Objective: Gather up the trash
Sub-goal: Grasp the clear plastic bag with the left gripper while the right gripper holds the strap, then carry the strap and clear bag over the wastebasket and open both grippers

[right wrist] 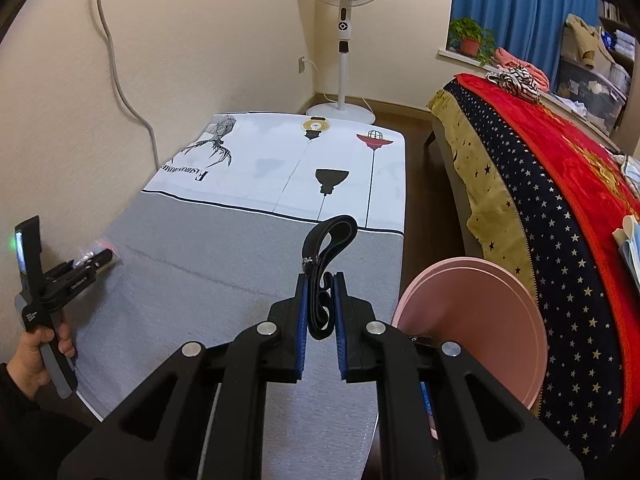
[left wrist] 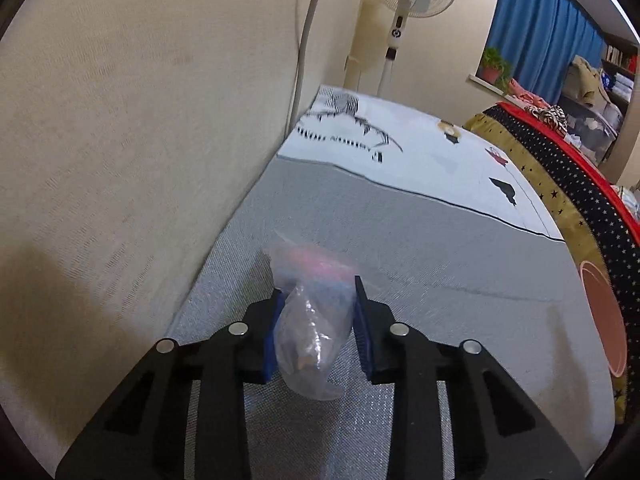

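Observation:
In the left wrist view my left gripper [left wrist: 318, 292] is shut on a crumpled clear plastic bag [left wrist: 310, 336] with red and blue print, held just above the grey tablecloth [left wrist: 420, 264] close to the wall. In the right wrist view my right gripper [right wrist: 320, 280] is shut on a looped black strap [right wrist: 328, 248], which sticks up above the fingers over the table's right part. The left gripper [right wrist: 100, 258] also shows at the far left of that view, held by a hand, with the bag's edge at its tips.
A pink round bin [right wrist: 476, 324] stands at the table's right edge, beside a bed with a red starred blanket [right wrist: 560, 208]. The wall [left wrist: 120, 140] runs along the table's left side. A standing fan [right wrist: 344, 40] is beyond the far end.

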`<state>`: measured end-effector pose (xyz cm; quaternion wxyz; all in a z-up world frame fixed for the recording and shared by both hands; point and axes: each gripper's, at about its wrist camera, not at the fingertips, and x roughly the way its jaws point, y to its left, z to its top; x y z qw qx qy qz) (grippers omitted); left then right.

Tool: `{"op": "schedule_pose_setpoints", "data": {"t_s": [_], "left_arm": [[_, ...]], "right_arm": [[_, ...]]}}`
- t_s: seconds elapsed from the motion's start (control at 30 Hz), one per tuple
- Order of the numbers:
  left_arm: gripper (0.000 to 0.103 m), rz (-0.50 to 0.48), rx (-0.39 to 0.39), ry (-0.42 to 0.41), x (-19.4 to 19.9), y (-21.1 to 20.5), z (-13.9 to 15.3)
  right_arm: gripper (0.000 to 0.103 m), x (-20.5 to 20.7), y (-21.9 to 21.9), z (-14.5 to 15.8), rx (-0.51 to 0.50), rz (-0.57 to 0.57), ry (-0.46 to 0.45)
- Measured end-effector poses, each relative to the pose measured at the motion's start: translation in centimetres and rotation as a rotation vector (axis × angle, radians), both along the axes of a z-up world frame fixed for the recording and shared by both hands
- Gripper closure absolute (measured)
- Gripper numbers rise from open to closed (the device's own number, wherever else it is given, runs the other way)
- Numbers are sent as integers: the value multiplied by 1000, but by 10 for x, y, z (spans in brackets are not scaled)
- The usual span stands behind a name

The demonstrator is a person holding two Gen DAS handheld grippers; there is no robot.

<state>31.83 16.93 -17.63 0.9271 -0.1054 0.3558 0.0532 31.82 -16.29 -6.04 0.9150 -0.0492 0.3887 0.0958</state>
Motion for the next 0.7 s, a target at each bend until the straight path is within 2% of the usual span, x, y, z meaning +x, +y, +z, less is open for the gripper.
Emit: {"op": "schedule_pose_setpoints", "data": {"t_s": [0.17, 0.37, 0.43, 0.57, 0.7], "left_arm": [[75, -34, 18, 0, -2, -12, 29], [75, -152, 70, -57, -4, -56, 96], [75, -215, 75, -87, -2, -81, 124], [75, -328, 72, -106, 4, -135, 158], [75, -455, 51, -78, 18, -203, 165]], "right_arm": [[91, 2, -7, 0, -5, -14, 3], [91, 1, -26, 5, 26, -53, 0], [91, 1, -34, 8, 37, -65, -4], [91, -2, -56, 16, 59, -98, -19], [90, -3, -90, 19, 72, -158, -24]]}}
